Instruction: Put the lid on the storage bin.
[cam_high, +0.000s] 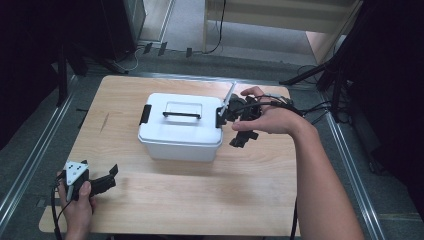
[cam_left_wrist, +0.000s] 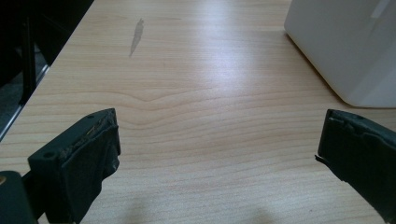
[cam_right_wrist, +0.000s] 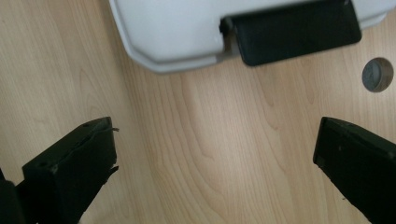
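My left gripper (cam_high: 92, 182) rests low on the near left corner of the worktop (cam_high: 165, 200), its fingers released and empty. The white box (cam_high: 181, 127) stands in the middle, lid on. My right gripper (cam_high: 239, 117) hovers at its right latch (cam_right_wrist: 296, 32), fingers spread, grasping nothing. If I push the latch sideways, I think the unheld box may slide.

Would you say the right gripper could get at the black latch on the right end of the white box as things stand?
Probably yes. The right gripper hovers beside the white box with its jaws wide open, and bare table lies between them and the black latch.
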